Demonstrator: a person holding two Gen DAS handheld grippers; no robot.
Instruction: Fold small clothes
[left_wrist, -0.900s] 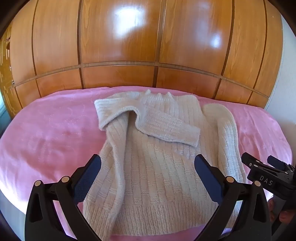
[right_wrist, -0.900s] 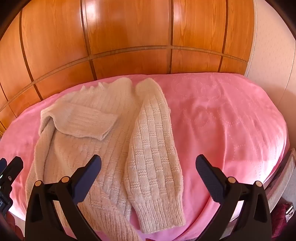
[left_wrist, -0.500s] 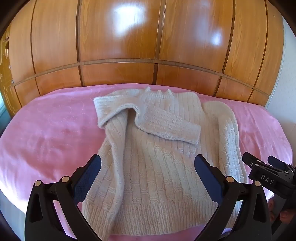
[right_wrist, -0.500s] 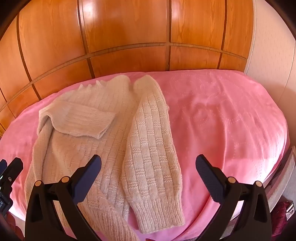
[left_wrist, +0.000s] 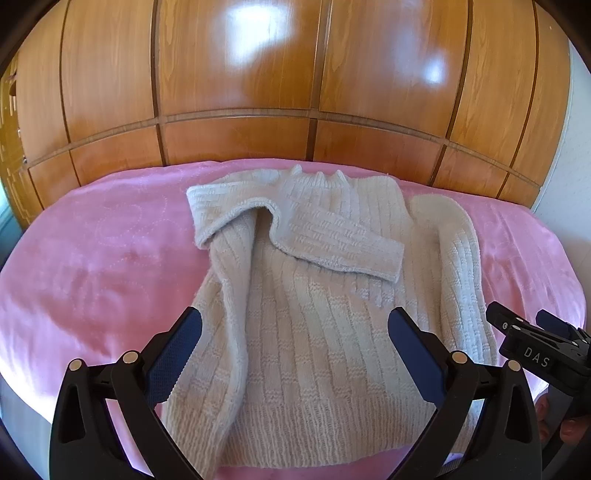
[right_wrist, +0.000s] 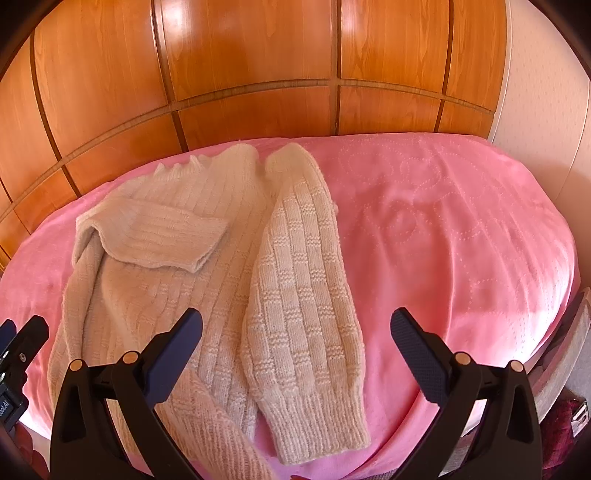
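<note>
A cream knitted sweater (left_wrist: 314, 332) lay flat on a bed covered by a pink blanket (left_wrist: 103, 266), its neckline toward the glossy wooden wardrobe doors (left_wrist: 236, 74) behind the bed. One sleeve (left_wrist: 317, 236) was folded across the chest; the other sleeve (right_wrist: 303, 302) lay straight down beside the body, its ribbed cuff near the bed's front edge. The sweater's lower hem was partly hidden behind the black arms of the left hand-held gripper (left_wrist: 295, 354), whose blue-padded fingers stood spread wide above the fabric, pinching nothing. The right hand-held gripper (right_wrist: 295, 354) was likewise spread wide and empty, hovering over the straight sleeve and bare blanket. In the left wrist view, only part of the right tool showed at the right edge, with fingertips (left_wrist: 569, 432) of the person's hand barely visible beneath it. In the right wrist view, the left tool was cut off at the left edge. A dark reddish object at that view's lower right corner was too cropped to identify. The fisheye lens bent the wardrobe and the bed's edges, and dark corners framed both views.
</note>
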